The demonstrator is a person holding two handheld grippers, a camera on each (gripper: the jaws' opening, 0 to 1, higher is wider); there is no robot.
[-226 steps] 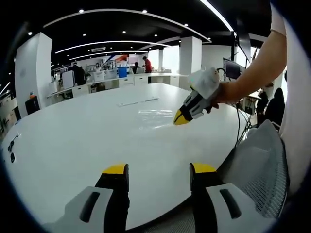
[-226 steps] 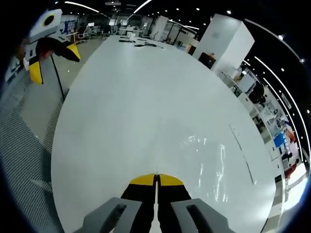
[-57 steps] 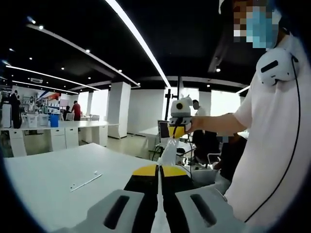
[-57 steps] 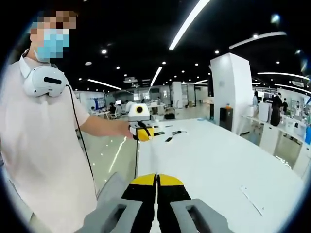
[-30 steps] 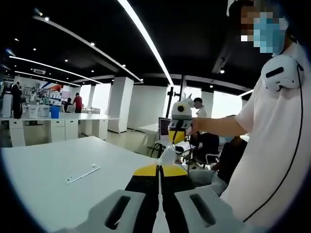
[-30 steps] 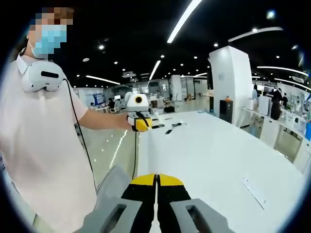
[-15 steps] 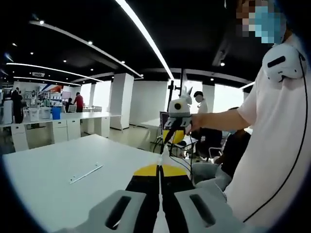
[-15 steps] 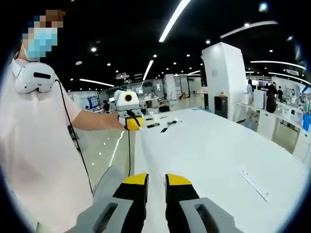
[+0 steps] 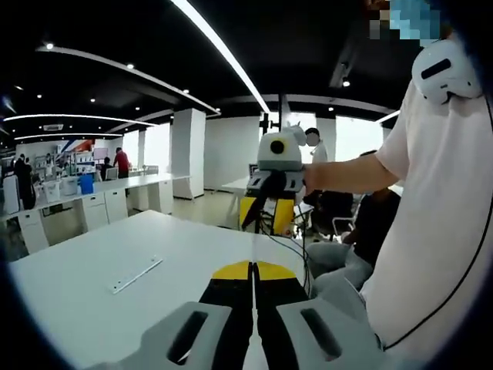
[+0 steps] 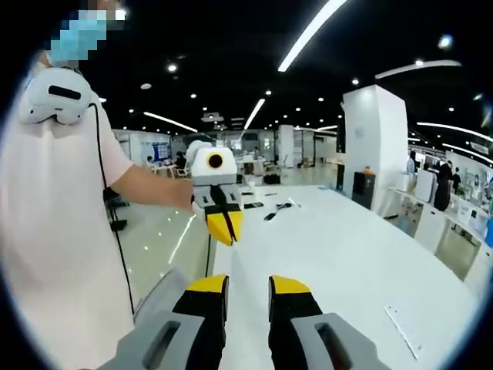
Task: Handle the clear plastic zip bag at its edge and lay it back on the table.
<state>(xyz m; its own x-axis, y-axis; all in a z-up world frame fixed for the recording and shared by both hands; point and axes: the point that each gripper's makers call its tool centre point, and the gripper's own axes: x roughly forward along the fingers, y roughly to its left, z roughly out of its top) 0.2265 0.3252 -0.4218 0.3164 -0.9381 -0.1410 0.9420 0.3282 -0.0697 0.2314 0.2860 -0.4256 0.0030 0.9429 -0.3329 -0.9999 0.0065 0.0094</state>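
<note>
My left gripper (image 9: 253, 270) is shut, and a thin pale sliver (image 9: 253, 339) that looks like the clear plastic zip bag's edge runs between its jaws. The rest of the bag is too clear to make out. Both grippers are held up in the air over the near edge of the white table (image 9: 92, 270). My right gripper (image 10: 249, 285) is open with nothing between its fingers. It also faces me in the left gripper view as the right gripper (image 9: 266, 212), jaws apart. The left gripper (image 10: 225, 225) hangs just ahead in the right gripper view, its yellow tips pressed together.
A white strip (image 9: 136, 275) lies on the table; it shows as the strip (image 10: 403, 318) in the right gripper view. Dark cables (image 10: 281, 208) lie farther along the table (image 10: 347, 254). The person in a white shirt (image 9: 431, 231) stands at the table's edge. Desks and pillars stand behind.
My right gripper has opened over the last half second, letting go of the bag it pinched before. The left gripper stays shut. The two grippers have come closer together.
</note>
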